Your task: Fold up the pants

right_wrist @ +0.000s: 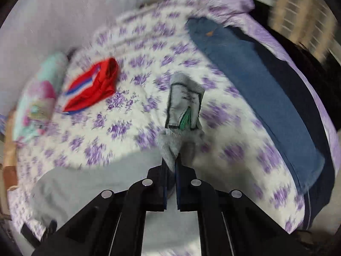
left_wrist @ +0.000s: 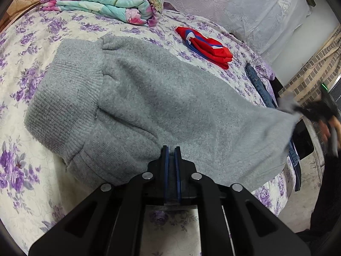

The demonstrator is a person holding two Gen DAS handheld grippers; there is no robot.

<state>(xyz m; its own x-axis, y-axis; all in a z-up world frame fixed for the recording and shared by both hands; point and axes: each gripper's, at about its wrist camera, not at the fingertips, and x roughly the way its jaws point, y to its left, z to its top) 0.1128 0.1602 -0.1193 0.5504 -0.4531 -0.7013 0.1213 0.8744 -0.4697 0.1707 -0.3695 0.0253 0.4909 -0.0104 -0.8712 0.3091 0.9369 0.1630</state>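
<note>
The left gripper [left_wrist: 171, 149] has its jaws drawn nearly together on the near edge of the grey pants [left_wrist: 149, 98], a fold of the knit pinched between the blue pads [left_wrist: 166, 170]. The right gripper [right_wrist: 171, 160] is likewise closed down on a bunched grey end of the same garment, and a sewn label [right_wrist: 184, 106] stands up from the cloth just beyond its tips; that view is smeared by motion. In the left wrist view the pants lie spread over the middle of the bed [left_wrist: 25, 170], ribbed part toward the bed's left side, the other end pulled off the right edge to the right gripper [left_wrist: 307, 108], which shows blurred there. Farther on, a folded red garment [left_wrist: 205, 44] with blue and white stripes lies apart from the pants on the floral sheet. Blue jeans [right_wrist: 255, 81] lie along the bed's right edge. A folded floral quilt [left_wrist: 102, 2] sits at the far left corner.
</note>
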